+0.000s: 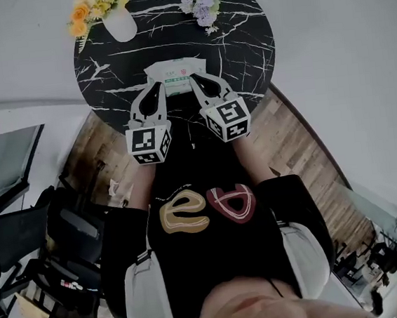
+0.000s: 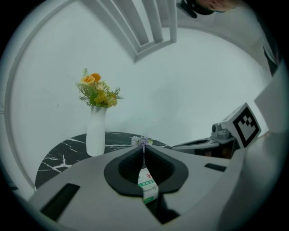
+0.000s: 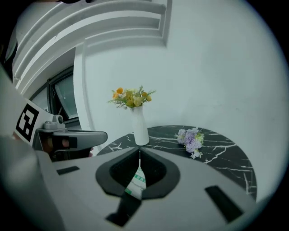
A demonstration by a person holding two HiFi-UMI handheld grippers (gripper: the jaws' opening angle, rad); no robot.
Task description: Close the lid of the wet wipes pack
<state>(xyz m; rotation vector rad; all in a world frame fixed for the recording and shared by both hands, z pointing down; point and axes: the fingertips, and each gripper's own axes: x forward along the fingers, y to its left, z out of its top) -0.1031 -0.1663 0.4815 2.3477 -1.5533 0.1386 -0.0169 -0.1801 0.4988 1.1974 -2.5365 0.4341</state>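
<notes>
- Presently, item: wet wipes pack (image 1: pixel 176 76), white with a green label, lying flat on the round black marble table (image 1: pixel 242 37) at the table's 6 o'clock edge, nearest the person.
- Long axis of the pack: 9 to 3 o'clock across the head view. Whether the lid is up or down is too small to tell.
- Left gripper (image 2: pixel 142 148): jaws drawn together at the tips with nothing clamped that can be made out. A sliver of the pack shows through the slot behind the tips, so the pack lies below and just ahead.
- Right gripper (image 3: pixel 139 151): the same state, tips met, with the pack's label visible through the slot beneath.
- Key relation: in the head view the two grippers flank the pack. The left tips are over its 8 o'clock corner and the right tips over its 4 o'clock corner, so the label lies between them towards 12 o'clock. Neither is plainly nearer.
- Judgement: a downward press at the pack's middle would likely seat the lid.
- Other stock: white vase (image 1: pixel 121 23) of yellow flowers at 11 o'clock, and a purple posy (image 1: pixel 201 6) at 1 o'clock, both well apart from the pack.
</notes>
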